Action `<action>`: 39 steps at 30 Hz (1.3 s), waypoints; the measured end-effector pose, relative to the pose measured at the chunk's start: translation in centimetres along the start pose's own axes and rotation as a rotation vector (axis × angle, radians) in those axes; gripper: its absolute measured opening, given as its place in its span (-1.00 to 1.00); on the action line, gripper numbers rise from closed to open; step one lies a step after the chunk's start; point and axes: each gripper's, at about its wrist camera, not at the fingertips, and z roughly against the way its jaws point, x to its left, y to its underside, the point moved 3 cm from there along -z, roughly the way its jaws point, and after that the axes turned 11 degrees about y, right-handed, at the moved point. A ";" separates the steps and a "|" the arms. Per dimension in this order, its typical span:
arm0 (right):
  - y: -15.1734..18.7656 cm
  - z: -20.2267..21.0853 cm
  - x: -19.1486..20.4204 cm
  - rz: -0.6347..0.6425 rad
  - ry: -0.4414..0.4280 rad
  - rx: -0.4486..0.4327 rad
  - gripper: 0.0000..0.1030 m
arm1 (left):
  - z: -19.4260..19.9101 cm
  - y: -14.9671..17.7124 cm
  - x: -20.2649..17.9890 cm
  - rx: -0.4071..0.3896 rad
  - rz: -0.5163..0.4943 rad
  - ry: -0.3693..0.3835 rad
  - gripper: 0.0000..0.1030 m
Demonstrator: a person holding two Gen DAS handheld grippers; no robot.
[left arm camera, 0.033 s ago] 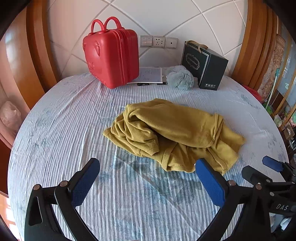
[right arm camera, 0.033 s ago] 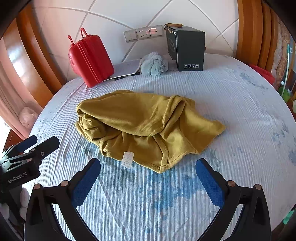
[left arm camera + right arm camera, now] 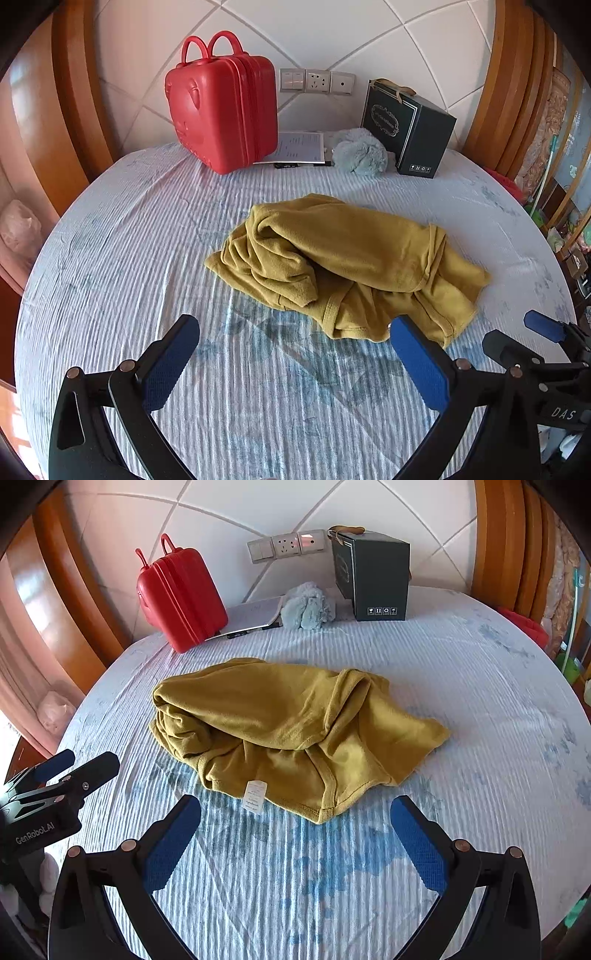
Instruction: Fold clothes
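1. left wrist view: left gripper (image 3: 295, 363) spread wide and empty, poised low over the striped sheet (image 3: 110, 266); mustard garment (image 3: 347, 266) crumpled just ahead, its near hem by the right-hand pad, not touched
2. right wrist view: right gripper (image 3: 295, 843) likewise released, nothing between the pads; same garment (image 3: 291, 731) just ahead and slightly left of centre, white care label (image 3: 254, 794) close in front of the left pad
3. each claw visible off to the side in the other's view, flanking the heap, probably to take two hem points at once
4. well beyond the garment, pushed back against the wall, likely to leave folding room: red case (image 3: 221, 107), dark box (image 3: 410, 129), grey fluffy bundle (image 3: 360, 155)
5. folding judged not yet begun
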 end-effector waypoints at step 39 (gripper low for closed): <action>0.9 1.0 0.6 0.066 0.054 0.024 1.00 | 1.3 2.3 1.5 0.081 0.049 -0.030 1.00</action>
